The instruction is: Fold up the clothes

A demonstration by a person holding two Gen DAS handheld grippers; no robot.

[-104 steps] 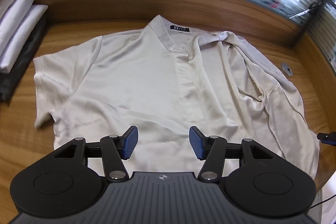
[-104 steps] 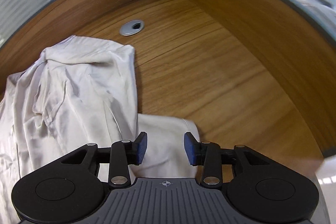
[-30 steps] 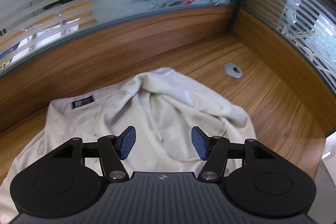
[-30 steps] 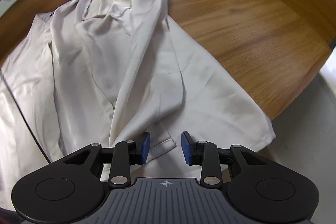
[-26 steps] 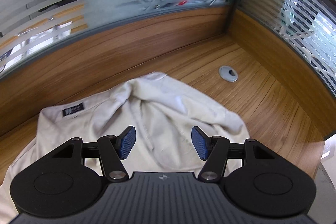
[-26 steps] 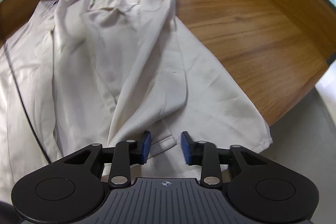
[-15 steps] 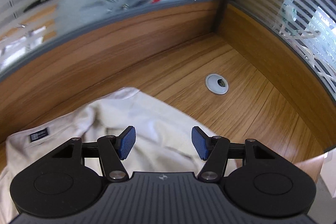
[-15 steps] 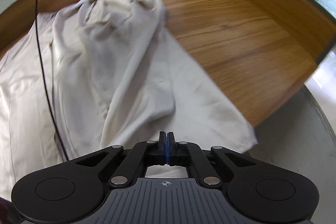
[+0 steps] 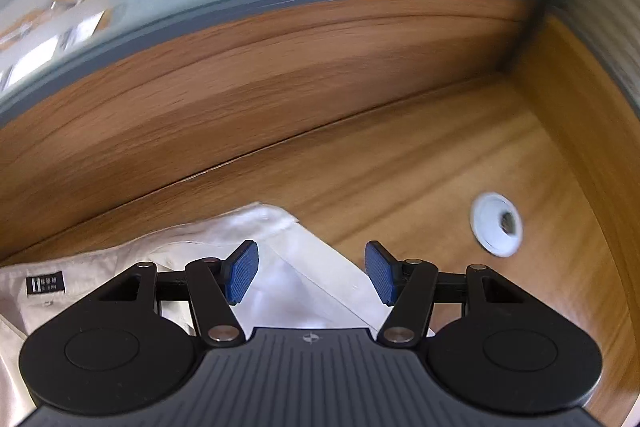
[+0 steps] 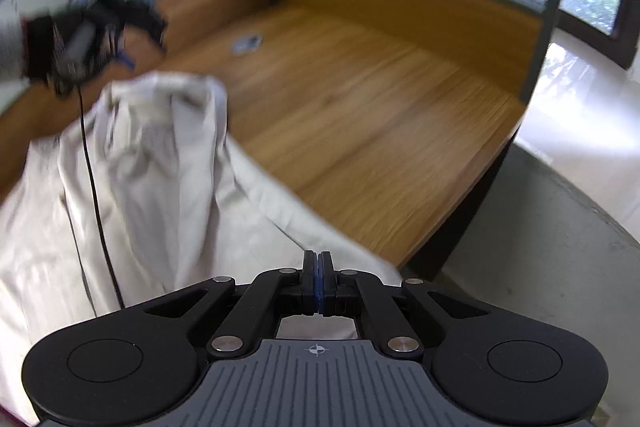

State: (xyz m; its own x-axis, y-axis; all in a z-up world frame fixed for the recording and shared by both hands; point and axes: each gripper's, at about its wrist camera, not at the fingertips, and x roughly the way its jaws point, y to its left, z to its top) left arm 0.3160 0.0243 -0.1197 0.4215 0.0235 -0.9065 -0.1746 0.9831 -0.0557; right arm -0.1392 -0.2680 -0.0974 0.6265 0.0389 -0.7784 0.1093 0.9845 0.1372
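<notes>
In the left wrist view, the left claw (image 9: pixel 311 273) is hanging released over the cream shirt (image 9: pixel 292 267), whose folded corner is lying on the tabletop (image 9: pixel 400 163) near a cable grommet (image 9: pixel 496 224). In the right wrist view, the right claw (image 10: pixel 318 281) is clenching the shirt's (image 10: pixel 160 179) near hem by the tabletop (image 10: pixel 360 115) edge.

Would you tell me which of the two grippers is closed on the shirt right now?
The right gripper: its pads are pressed together on the shirt hem. The left gripper hovers open above the collar end.
</notes>
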